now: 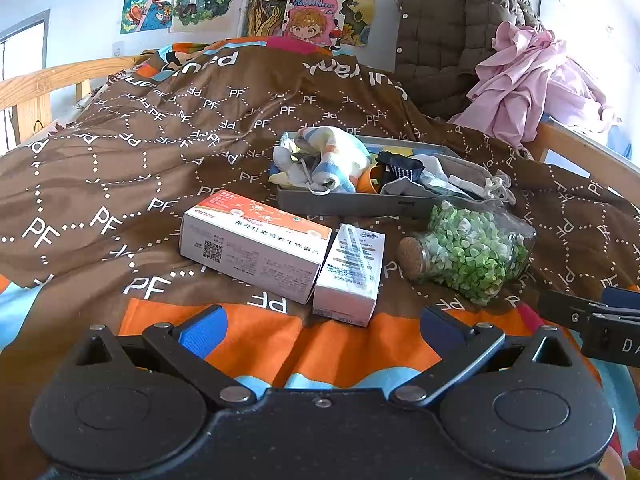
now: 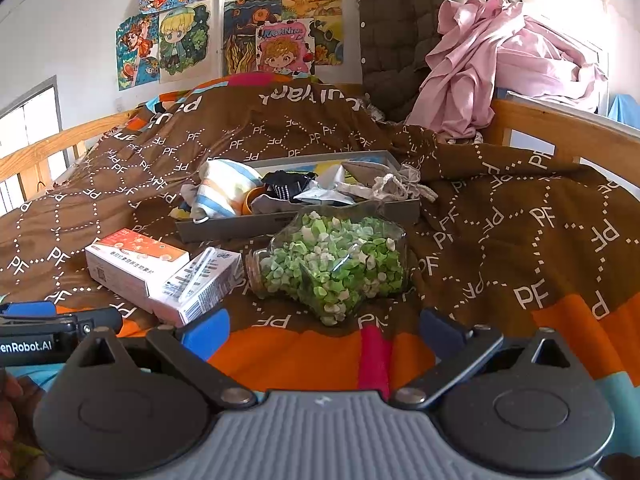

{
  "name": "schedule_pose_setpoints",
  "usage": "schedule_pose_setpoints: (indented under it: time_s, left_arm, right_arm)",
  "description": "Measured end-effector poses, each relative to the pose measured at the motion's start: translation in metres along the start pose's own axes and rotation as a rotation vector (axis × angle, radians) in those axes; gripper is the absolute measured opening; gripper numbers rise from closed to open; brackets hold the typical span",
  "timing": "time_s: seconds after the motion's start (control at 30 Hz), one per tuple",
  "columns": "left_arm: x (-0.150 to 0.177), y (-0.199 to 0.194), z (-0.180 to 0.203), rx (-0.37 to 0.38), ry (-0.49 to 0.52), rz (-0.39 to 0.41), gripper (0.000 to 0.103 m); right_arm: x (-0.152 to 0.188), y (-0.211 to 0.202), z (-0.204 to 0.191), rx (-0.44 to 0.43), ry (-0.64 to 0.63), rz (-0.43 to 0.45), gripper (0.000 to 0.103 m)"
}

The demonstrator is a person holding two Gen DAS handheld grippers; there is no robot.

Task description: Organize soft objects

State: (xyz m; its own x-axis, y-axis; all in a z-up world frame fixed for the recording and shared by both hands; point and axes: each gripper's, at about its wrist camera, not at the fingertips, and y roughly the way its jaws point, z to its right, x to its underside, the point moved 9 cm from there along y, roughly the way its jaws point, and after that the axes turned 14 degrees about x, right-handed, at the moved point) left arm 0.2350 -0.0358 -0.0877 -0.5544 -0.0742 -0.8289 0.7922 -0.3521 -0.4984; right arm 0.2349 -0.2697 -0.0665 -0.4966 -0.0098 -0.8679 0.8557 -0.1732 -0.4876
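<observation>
Brown quilt (image 1: 160,152) covers bed; posters (image 2: 240,32) on the wall behind.

Left claw (image 1: 322,330): black matte body, two round housings with shallow discs, silver rivets at the linkage joints, blue pads on the fingertips (image 1: 204,330). Right claw (image 2: 324,330): same black linkages and rivets, blue pads, plus a ribbed grey centre plate bearing a small pale mark, possibly a logo. White lettering along each claw's side, "enRobot.AI" readable in the right wrist view.
</observation>
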Motion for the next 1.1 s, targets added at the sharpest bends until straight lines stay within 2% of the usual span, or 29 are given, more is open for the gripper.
schedule_pose_setpoints:
  time_s: [0.9, 1.1]
  left_arm:
    - [0.0021, -0.0003, -0.0013, 0.004, -0.004, -0.008, 0.102]
    - [-0.0008, -0.0042, -0.0009, -0.002, -0.043, -0.013, 0.102]
  right_arm:
    - [0.0004, 0.0006, -0.0003, -0.009, 0.001, -0.012, 0.103]
    - [0.0000, 0.0008, -0.0004, -0.010, 0.001, -0.012, 0.103]
